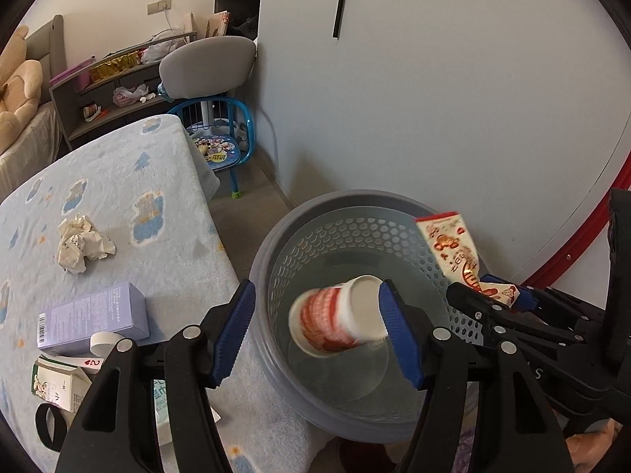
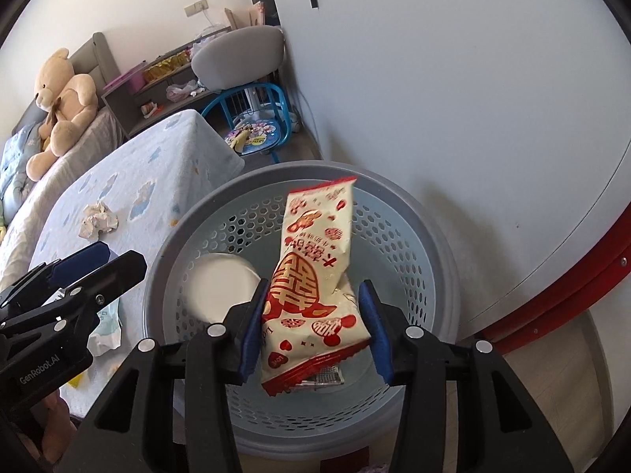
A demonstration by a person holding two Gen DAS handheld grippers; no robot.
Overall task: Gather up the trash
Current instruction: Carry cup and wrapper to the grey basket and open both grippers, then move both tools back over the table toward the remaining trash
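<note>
Both tools hang over the grey perforated bin (image 2: 394, 213), pointing steeply down into it. The left tool (image 1: 315, 327) stands wide, and the red-and-white paper cup (image 1: 335, 319) tumbles free between its pads, touching at most the right one. The right tool (image 2: 313, 331) is partly open around the red-and-white snack wrapper (image 2: 315, 276); its left pad touches the packet, the right stands apart (so a loose hold at best). Left to collect on the bench (image 1: 118, 181): a crumpled paper ball (image 1: 83, 244), a lilac box (image 1: 94, 315), and a small carton (image 1: 59, 386) nearest the camera.
</note>
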